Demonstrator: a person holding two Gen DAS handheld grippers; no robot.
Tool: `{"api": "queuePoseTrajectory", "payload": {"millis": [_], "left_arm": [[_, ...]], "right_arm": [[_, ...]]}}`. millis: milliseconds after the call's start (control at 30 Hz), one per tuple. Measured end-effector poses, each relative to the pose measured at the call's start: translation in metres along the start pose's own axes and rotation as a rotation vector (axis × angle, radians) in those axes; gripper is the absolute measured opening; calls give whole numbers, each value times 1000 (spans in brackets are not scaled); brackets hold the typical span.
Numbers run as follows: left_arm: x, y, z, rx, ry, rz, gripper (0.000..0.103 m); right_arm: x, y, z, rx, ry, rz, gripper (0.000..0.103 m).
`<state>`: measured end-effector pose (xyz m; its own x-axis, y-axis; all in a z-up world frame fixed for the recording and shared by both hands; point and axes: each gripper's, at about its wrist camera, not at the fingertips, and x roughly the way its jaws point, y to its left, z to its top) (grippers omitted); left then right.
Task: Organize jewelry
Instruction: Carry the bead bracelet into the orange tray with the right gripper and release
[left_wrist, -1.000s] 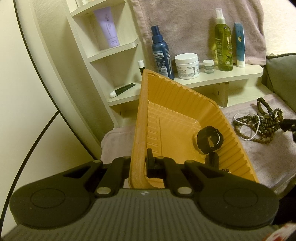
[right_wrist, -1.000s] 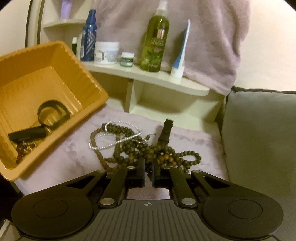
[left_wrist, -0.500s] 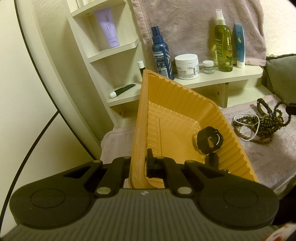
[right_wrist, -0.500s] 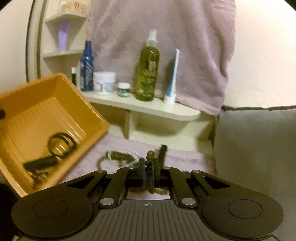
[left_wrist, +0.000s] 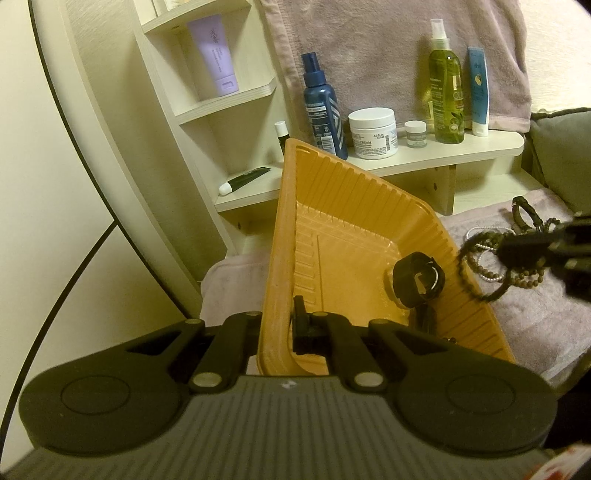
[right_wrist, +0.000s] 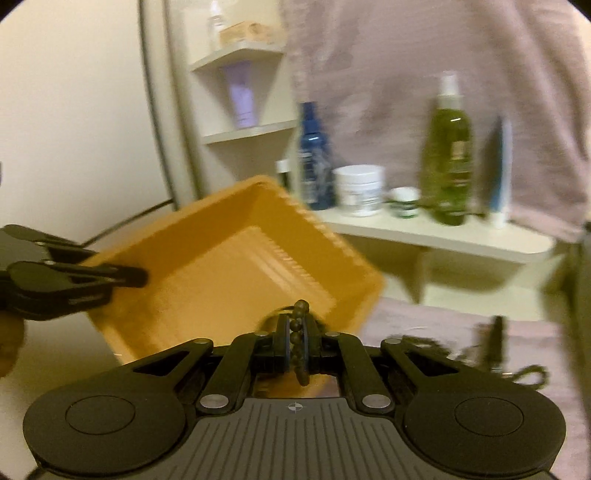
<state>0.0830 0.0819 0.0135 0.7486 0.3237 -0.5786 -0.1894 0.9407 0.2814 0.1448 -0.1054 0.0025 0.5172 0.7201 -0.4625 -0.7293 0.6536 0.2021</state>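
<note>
lifted off the towel (left_wrist: 535, 317) since a second ago, the bead necklace (right_wrist: 297, 341) hangs pinched in the right gripper (right_wrist: 295, 339) near the orange tray (left_wrist: 354, 236). left gripper (left_wrist: 282, 328) clamps the tray's near wall; only its view shows the black watch (left_wrist: 417, 278) inside.

Left gripper (left_wrist: 275, 328) fingers clamped — right gripper (right_wrist: 295, 345) fingers pinched, raised.

Along the pale wooden shelf (left_wrist: 424, 157): blue spray bottle (left_wrist: 323, 107), white cream jar (left_wrist: 373, 133), small jar (left_wrist: 415, 134), green spray bottle (left_wrist: 446, 92) and blue-and-white tube (left_wrist: 478, 90), all upright. Behind them, a hanging mauve towel (left_wrist: 369, 48). On an upper corner shelf, a lilac tube (left_wrist: 216, 59) standing on its cap; lower down, a dark tube (left_wrist: 245, 180) lying flat. At far right, a grey-green cushion (left_wrist: 561, 147).
</note>
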Motion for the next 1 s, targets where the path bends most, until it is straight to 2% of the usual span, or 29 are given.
{"api": "queuePoseTrajectory", "payload": {"millis": [233,467,500,567,633,1000], "left_arm": [[0,-1,2,-3,0,-1,4],[0,-1,2,-5,0,-2,4],[0,-1,1,-4,0,-2,4],[0,-1,2,-4,-1,-3,4],[0,-1,1,-4,-1,-2,4],[0,0,1,-4,-3,-4,5]], "right_arm": [[20,19,-11,-37,70,57,6],[30,20,-19,-4,123,104,7],[30,19,-19,1,119,102,8],[30,18,-19,9,117,90,19],[28,17,-19,18,109,82,47],[12,-2,-29,77,100,12,50]]}}
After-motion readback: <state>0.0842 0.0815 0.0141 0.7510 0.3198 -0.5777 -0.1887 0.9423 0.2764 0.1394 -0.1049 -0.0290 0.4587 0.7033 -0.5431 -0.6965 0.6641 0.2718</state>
